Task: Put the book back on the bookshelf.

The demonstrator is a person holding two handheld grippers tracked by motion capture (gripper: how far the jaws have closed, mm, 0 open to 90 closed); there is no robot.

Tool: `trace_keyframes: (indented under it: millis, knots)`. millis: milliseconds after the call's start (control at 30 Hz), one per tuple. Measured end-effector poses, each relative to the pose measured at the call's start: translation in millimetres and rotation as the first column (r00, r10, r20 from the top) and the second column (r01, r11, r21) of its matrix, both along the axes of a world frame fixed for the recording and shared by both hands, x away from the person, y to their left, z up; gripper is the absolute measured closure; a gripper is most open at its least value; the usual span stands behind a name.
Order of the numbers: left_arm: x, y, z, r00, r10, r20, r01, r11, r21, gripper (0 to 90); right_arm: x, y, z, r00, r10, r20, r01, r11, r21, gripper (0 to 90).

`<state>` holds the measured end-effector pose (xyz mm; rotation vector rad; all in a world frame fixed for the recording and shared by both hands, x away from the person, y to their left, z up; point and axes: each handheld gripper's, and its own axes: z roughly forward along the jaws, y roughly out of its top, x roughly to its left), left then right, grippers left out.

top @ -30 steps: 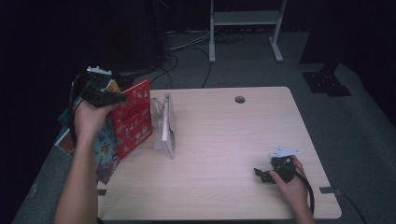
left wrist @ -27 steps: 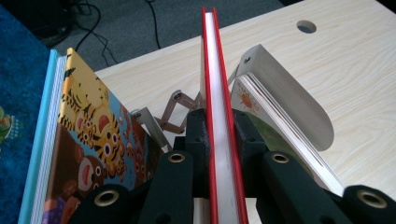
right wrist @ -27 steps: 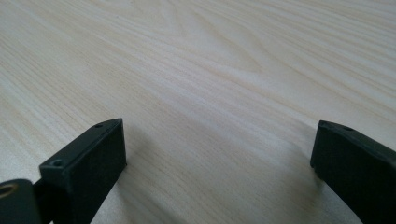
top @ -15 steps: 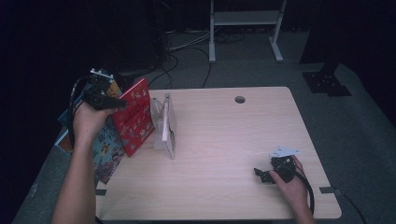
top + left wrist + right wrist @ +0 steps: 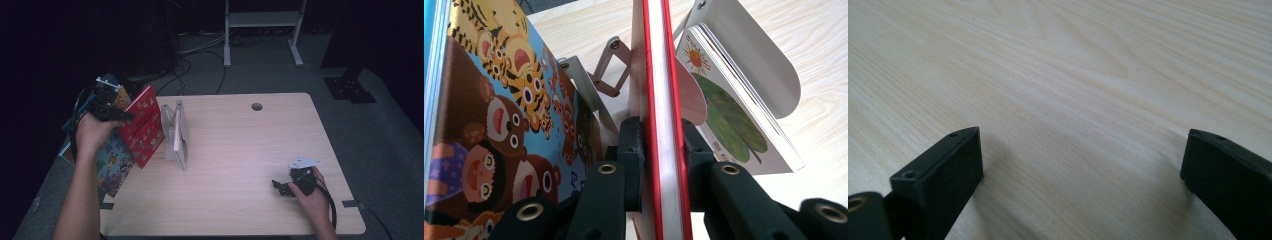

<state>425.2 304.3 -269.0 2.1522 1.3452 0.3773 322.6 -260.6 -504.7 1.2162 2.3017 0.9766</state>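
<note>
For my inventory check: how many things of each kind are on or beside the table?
Books: 3, a red book held upright, an animal book leaning, a white book in the stand.
Book stand: 1.
Tools: 2, left, right.
Total: 6.

red book (image 5: 663,125): top and bottom cut off by left gripper view's edges | animal book (image 5: 499,125): cropped at left, title unseen | white book (image 5: 744,100): partly behind red book | right gripper (image 5: 1083,165): finger bases cut off | desk (image 5: 240,150): left edge hidden under books
</note>
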Motion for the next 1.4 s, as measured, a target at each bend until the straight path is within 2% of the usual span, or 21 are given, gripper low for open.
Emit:
trace_keyframes:
  millis: [200, 467, 600, 733, 833, 1033, 1400]
  knots:
    - [-2.1, 0.8, 5.5, 0.9999, -0.007, 0.010, 0.007, 1.0000, 0.002, 72.4, 0.0, -0.1, 0.0, 1.0000, 0.000, 0.000, 0.000, 1.000, -0.001, 2.7]
    - [-10.6, 3.8, 33.4, 0.9987, -0.014, 0.048, 0.014, 0.9998, 0.012, 72.7, -0.1, 0.0, 0.1, 1.0000, 0.000, -0.001, 0.000, 1.000, 0.001, 2.7]
    - [-18.5, 2.3, 51.2, 0.9965, -0.027, 0.079, 0.026, 0.9996, 0.014, 78.3, -0.1, 0.1, 0.0, 1.0000, -0.001, -0.001, 0.001, 1.000, 0.003, 2.7]
    - [-24.6, -3.9, 56.3, 0.9952, -0.071, 0.068, 0.070, 0.9975, 0.009, 88.6, -0.1, 0.1, 0.1, 1.0000, -0.001, -0.002, 0.001, 1.000, 0.001, 2.7]
    - [-28.2, -10.0, 56.2, 0.9928, -0.101, 0.065, 0.100, 0.9949, 0.012, 89.9, -0.1, 0.1, 0.1, 1.0000, -0.001, -0.002, 0.001, 1.000, 0.001, 2.7]
    - [-36.0, -27.3, 53.0, 0.9825, -0.177, 0.057, 0.179, 0.9838, -0.017, 89.9, -0.1, 0.1, 0.1, 1.0000, -0.001, -0.002, 0.001, 1.000, 0.001, 2.7]
    - [-48.9, -63.3, 40.3, 0.9582, -0.282, 0.045, 0.283, 0.9589, -0.017, 89.9, -0.1, 0.0, 0.1, 1.0000, 0.000, -0.001, 0.000, 1.000, 0.000, 2.7]
